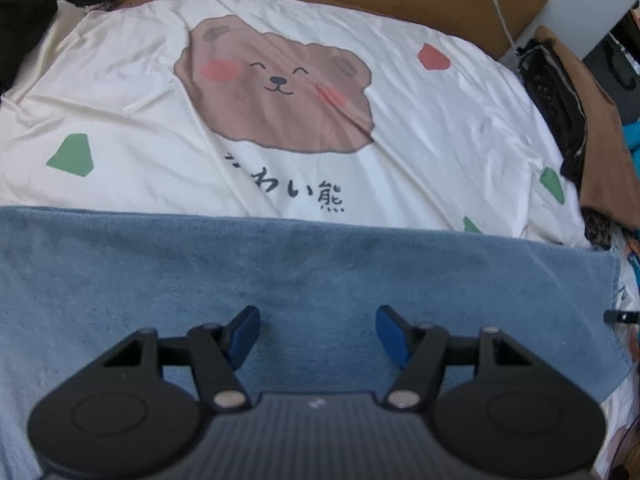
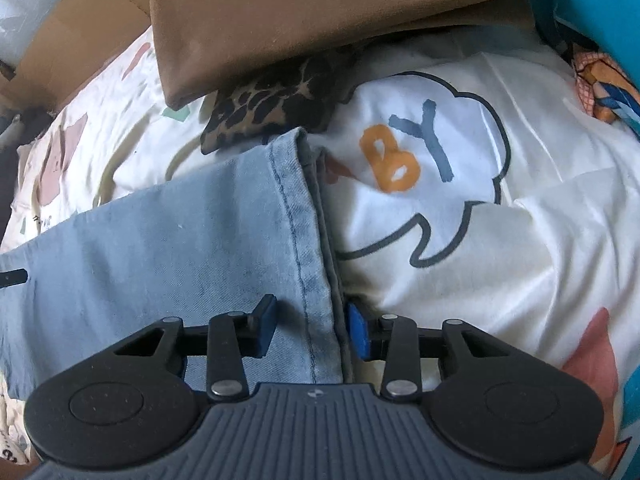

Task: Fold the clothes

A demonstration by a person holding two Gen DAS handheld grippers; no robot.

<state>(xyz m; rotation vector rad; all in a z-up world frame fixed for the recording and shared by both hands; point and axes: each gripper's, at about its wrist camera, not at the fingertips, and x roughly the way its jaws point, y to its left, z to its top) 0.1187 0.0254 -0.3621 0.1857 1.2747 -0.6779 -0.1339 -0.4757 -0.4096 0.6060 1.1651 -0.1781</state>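
The left gripper [image 1: 318, 330] is hovering over the blue jeans [image 1: 280, 272] lying on the bed [image 1: 440, 120], fingers wide and empty. The right gripper [image 2: 312, 330] is straddling their hemmed edge [image 2: 304, 240] (fingers narrowed, not yet pinching); both should probably grip level before lifting.

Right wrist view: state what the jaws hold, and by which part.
The right gripper straddles the stitched edge of the blue denim garment; whether the jaws pinch it cannot be told.
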